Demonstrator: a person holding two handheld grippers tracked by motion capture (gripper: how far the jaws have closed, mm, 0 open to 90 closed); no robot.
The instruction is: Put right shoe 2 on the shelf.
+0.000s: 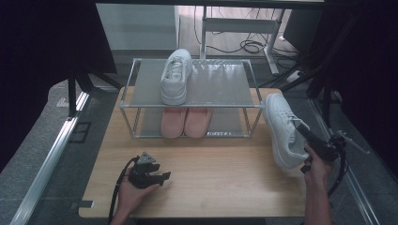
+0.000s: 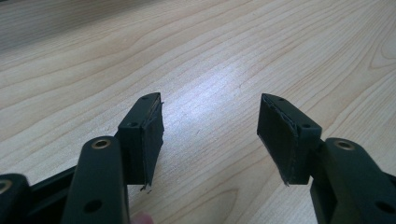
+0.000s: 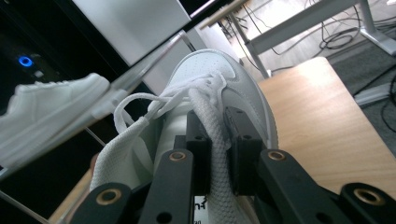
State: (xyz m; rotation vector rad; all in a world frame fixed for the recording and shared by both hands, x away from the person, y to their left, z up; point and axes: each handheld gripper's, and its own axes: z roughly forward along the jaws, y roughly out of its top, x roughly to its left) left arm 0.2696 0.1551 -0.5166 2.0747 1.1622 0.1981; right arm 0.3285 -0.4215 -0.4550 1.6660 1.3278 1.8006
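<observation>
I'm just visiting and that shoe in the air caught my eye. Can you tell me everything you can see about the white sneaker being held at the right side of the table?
The white lace-up sneaker with a thick white sole looks like smooth leather, with a perforated toe and white laces. It is lifted and tilted beside the metal rack, toe pointing away from the person. The right hand-held gripper is shut on its woven tongue.

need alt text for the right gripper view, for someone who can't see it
The right gripper, its two black jaws closed on the tongue of a white sneaker, holds the shoe with its toe pointing away. Behind it to the left, a second white sneaker sits on a metal shoe rack; the wooden table lies to the right.
</observation>
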